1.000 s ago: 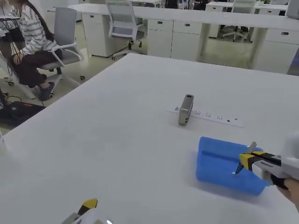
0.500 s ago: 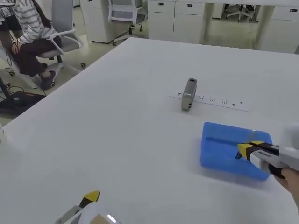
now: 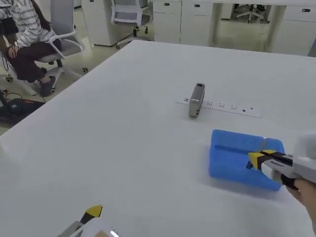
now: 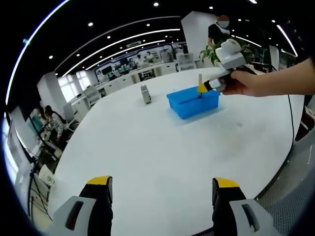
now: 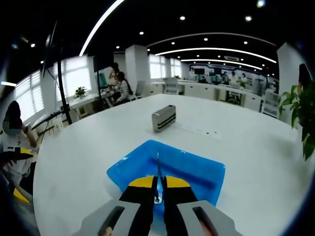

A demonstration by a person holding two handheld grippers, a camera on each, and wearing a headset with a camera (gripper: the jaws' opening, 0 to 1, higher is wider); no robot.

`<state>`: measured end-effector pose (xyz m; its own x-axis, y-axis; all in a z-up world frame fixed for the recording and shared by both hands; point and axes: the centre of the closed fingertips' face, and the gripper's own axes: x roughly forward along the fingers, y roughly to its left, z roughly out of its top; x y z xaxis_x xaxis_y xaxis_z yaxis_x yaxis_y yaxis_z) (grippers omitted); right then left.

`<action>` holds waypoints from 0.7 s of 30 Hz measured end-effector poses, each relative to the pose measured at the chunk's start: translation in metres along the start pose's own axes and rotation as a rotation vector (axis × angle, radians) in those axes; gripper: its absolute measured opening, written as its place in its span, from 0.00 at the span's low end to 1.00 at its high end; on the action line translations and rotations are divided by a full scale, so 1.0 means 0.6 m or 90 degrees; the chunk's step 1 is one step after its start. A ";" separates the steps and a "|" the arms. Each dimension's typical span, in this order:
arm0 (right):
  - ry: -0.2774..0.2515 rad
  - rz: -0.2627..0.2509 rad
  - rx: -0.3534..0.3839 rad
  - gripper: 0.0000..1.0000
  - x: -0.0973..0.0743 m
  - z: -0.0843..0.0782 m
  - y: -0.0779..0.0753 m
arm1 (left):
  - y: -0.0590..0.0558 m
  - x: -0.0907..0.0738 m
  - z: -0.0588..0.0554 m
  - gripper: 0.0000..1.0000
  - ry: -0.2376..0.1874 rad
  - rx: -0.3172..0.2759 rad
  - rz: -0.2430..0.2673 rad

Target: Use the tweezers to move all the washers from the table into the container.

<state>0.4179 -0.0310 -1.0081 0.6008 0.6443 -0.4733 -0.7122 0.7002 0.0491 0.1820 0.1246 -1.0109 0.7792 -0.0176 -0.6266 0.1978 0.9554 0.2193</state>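
**A:** Starting at the left, we have the left gripper (image 4: 162, 182) low over the table (image 4: 147, 147), its fingers (image 4: 101, 180) spread wide with nothing between them.

**B:** And well ahead of those fingers sits the blue container (image 4: 193, 102). Ahead of them and off to the right, nearer in, we spot a speck (image 4: 239, 124) on the white top. It could be a washer, but it's too small for us to call.

**A:** Now across to the right gripper (image 5: 158, 183). Its fingers are clamped tight on the tweezers (image 5: 158, 167), which poke straight out ahead of them.

**B:** The tips are right over the container's floor, just beyond the fingertips. Whether a washer is pinched in those tips, we can't tell.

**A:** We read this as the drop step, with the tweezers in over the bin.

**B:** Agreed. Next, we reckon, the tips want easing apart low inside the walls so nothing bounces out. Then it's a swing out to whatever lies on the table, if that speck is one.
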 end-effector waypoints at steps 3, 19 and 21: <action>0.003 0.000 -0.011 0.02 -0.002 0.003 0.003 | -0.001 0.000 -0.001 0.85 0.004 0.003 0.001; -0.074 -0.002 -0.011 0.02 -0.094 0.065 0.023 | 0.024 -0.012 0.014 0.85 -0.034 -0.016 0.046; -0.074 -0.007 -0.004 0.02 -0.108 0.064 0.026 | 0.028 -0.014 0.014 0.84 -0.034 -0.017 0.055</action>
<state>0.3817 -0.0501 -0.9429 0.6460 0.6686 -0.3683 -0.7079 0.7053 0.0386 0.1838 0.1383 -0.9960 0.8236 0.0508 -0.5649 0.1130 0.9613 0.2511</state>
